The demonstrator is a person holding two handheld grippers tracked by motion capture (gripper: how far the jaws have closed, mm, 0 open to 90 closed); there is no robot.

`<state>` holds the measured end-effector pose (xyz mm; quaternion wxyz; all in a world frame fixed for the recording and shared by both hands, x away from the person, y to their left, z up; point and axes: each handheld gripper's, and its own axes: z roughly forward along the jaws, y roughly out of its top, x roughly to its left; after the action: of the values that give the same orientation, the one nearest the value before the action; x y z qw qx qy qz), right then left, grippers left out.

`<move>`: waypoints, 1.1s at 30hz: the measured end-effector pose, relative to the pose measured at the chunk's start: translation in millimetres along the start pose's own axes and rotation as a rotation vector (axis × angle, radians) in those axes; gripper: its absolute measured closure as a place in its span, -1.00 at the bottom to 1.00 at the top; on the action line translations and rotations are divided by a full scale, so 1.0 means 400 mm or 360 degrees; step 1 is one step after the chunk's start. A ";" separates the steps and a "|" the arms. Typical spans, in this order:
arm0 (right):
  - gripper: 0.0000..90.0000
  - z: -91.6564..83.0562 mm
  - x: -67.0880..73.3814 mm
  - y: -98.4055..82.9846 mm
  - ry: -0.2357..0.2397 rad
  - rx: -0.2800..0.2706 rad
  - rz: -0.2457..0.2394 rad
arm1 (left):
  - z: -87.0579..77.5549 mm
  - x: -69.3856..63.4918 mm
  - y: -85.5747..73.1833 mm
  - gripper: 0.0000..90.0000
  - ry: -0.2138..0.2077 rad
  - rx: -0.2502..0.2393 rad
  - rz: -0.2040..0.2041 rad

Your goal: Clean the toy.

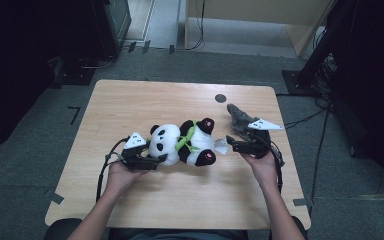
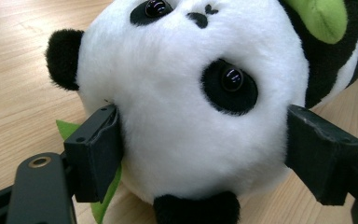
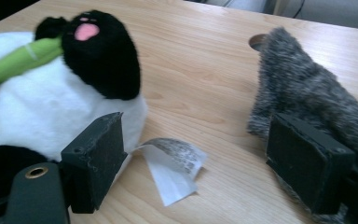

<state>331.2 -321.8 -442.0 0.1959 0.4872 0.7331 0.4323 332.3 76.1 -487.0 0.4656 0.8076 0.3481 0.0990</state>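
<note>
Panda: a black-and-white plush panda (image 1: 182, 142) is lying on its back near the middle of the wooden worktop (image 1: 130, 100), head toward the left gripper, pink-soled feet toward the right one, a green scarf (image 1: 186, 136) crossing its chest.
Left gripper: the left gripper (image 1: 161, 159) is sitting at the panda's head; in the left gripper view its fingers (image 2: 95, 156) are pressing on both sides of the white head (image 2: 186, 112), grasping it.
Right gripper: the right gripper (image 1: 231, 145) is hovering just beside the panda's feet, fingers (image 3: 93, 161) spread and released, nothing between them but the panda's white label (image 3: 175, 168) lying on the wood.
Grey fur piece: a grey furry thing (image 1: 240, 119) is lying by the right gripper, just behind it.
</note>
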 end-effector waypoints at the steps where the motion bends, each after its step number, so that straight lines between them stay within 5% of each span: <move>1: -0.58 0.000 0.008 0.001 0.0011 0.0002 -0.0006 | 0.000 0.000 0.000 -0.60 -0.0001 0.0001 0.0001; 25: -0.83 0.003 0.183 0.001 0.0327 0.0008 -0.0113 | 0.000 0.000 0.011 -0.61 -0.0005 0.0023 0.0006; 33: -0.81 0.039 0.207 -0.030 0.0321 0.0036 -0.0208 | 0.000 0.003 0.013 -0.61 -0.0009 0.0001 -0.0027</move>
<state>298.4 -243.7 -449.3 0.1434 0.3945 0.7840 0.4573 335.6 75.0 -483.0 0.4671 0.8051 0.3537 0.0927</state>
